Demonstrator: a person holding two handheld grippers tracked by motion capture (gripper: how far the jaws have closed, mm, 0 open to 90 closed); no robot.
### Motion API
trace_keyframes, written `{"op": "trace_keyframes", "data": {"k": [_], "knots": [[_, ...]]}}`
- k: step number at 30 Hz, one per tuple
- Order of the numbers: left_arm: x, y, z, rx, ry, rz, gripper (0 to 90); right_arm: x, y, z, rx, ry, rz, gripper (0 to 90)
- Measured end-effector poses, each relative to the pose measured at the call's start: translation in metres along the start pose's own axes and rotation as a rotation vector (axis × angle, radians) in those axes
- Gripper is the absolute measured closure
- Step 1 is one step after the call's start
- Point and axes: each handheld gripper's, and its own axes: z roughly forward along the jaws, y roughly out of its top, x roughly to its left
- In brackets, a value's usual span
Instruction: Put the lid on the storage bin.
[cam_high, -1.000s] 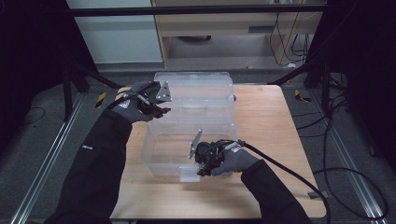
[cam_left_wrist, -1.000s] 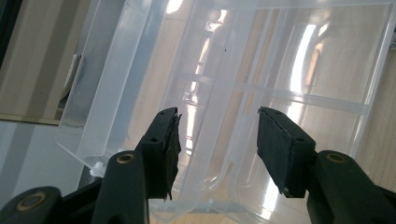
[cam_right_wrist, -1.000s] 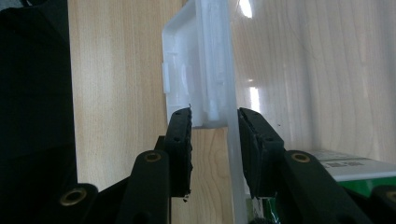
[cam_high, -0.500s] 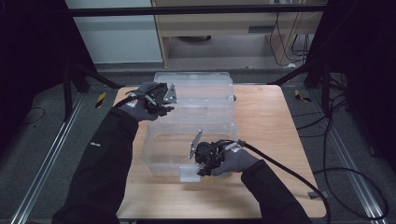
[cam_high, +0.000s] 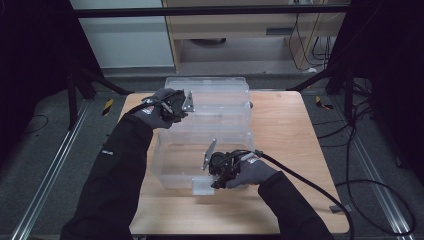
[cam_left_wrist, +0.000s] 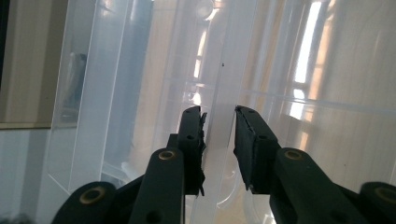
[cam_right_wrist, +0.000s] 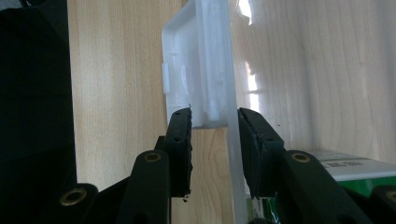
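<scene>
On the light wooden table (cam_high: 295, 135), the right gripper (cam_high: 216, 175) is straddling the near wall and white latch (cam_right_wrist: 205, 79) of a clear plastic storage box (cam_high: 200, 150), jaws spread. Farther back, the left gripper (cam_high: 182, 105) is bracketing its raised lid (cam_high: 220, 97), jaws parted. Grey carpet (cam_high: 45, 150) is lying beyond.

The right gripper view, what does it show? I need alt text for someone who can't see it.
Two black jaws of the right gripper stand apart astride the edge of a clear plastic box, next to its white latch. A light wooden table lies behind.
</scene>
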Motion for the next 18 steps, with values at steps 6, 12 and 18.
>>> {"op": "trace_keyframes", "data": {"k": [6,12,18], "knots": [[-0.004,0.007,0.001,0.051,0.030,0.063,75.9,0.001,-0.001,0.000,-0.009,-0.007,0.016,66.2],[-0.006,0.012,0.001,0.085,0.030,0.084,78.2,0.002,-0.001,0.000,-0.013,-0.014,0.019,66.4],[-0.005,0.013,0.000,0.076,0.012,0.077,79.3,0.004,0.000,0.000,-0.006,-0.029,0.023,66.4]]}}
